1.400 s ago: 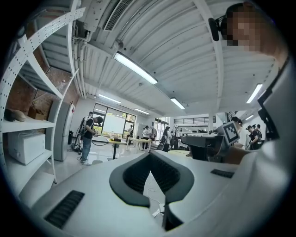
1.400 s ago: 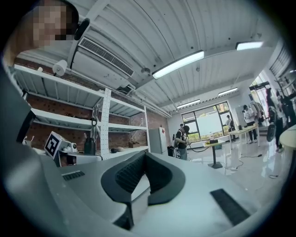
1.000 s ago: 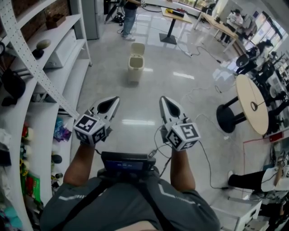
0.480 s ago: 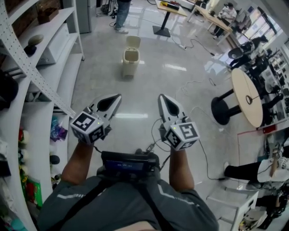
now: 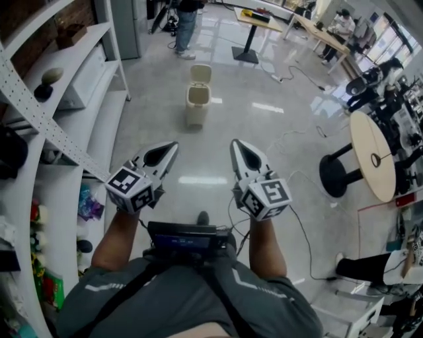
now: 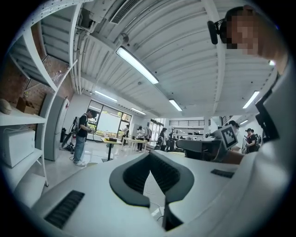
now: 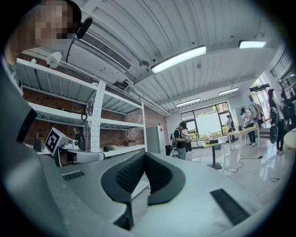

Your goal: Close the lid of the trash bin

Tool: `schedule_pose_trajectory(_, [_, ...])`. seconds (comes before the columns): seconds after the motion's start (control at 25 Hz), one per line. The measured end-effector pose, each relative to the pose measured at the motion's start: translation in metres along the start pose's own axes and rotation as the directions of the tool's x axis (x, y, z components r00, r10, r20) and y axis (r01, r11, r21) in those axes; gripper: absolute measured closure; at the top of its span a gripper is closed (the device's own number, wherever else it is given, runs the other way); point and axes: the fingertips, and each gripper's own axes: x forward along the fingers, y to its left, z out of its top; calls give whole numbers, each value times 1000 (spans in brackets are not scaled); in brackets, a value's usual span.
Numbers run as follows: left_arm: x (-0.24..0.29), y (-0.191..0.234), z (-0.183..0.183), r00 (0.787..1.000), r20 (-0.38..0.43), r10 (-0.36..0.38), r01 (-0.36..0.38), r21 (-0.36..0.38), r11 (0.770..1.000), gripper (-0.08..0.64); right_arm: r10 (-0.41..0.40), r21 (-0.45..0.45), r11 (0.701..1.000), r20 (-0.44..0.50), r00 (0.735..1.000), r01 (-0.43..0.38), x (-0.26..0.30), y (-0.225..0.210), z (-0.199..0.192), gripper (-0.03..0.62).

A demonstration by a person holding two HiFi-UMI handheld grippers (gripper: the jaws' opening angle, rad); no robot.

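Note:
A small cream trash bin (image 5: 195, 105) stands on the shiny floor well ahead of me, its lid (image 5: 201, 73) tipped up and open. Both grippers hang at waist height, far short of the bin and pointing toward it. The left gripper (image 5: 170, 146) is shut with nothing in it; in the left gripper view its jaws (image 6: 150, 155) meet at the tips. The right gripper (image 5: 236, 144) is also shut and empty, its jaws (image 7: 144, 155) closed together in the right gripper view. The bin does not show in either gripper view.
White shelving (image 5: 66, 125) with small items runs along the left. A round wooden table (image 5: 372, 156) and a black stool (image 5: 336, 175) stand at the right, with cables (image 5: 297, 175) trailing on the floor. A person (image 5: 185, 20) stands beyond the bin near a small table (image 5: 254, 20).
The view swayed left and back, so the bin sits about where it was. A foot now shows below the grippers. Both grippers stay shut and keep their pose.

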Motion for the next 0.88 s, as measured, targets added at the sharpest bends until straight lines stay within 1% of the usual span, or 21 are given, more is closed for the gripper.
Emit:
schedule_pose_trajectory(0.12, [27, 16, 9, 1000, 3, 28, -28, -5, 1000, 558, 22, 7, 1000, 3, 1000, -22, 19, -27, 3, 581])
schedule_pose_trajectory(0.24, [52, 33, 10, 999, 2, 35, -35, -25, 999, 559, 48, 10, 999, -7, 999, -48, 40, -49, 4, 581])
schedule_pose_trajectory(0.32, [70, 42, 13, 999, 3, 39, -39, -19, 999, 559, 62, 19, 998, -3, 998, -62, 53, -66, 5, 581])
schedule_pose_trajectory(0.44, [99, 47, 19, 999, 8, 54, -53, -12, 999, 559, 82, 21, 996, 8, 997, -82, 66, -93, 8, 581])
schedule_pose_trajectory(0.56, [122, 47, 17, 997, -2, 73, -73, -12, 997, 560, 102, 46, 994, 12, 995, -102, 72, -118, 7, 581])
schedule_pose_trajectory(0.76, [150, 61, 21, 994, -6, 113, -113, 3, 994, 559, 112, 47, 993, 1, 994, -112, 88, -145, 11, 581])
schedule_pose_trajectory(0.88, [166, 77, 21, 995, -17, 98, -98, 3, 995, 558, 120, 43, 992, -4, 993, -120, 110, -149, 11, 581])
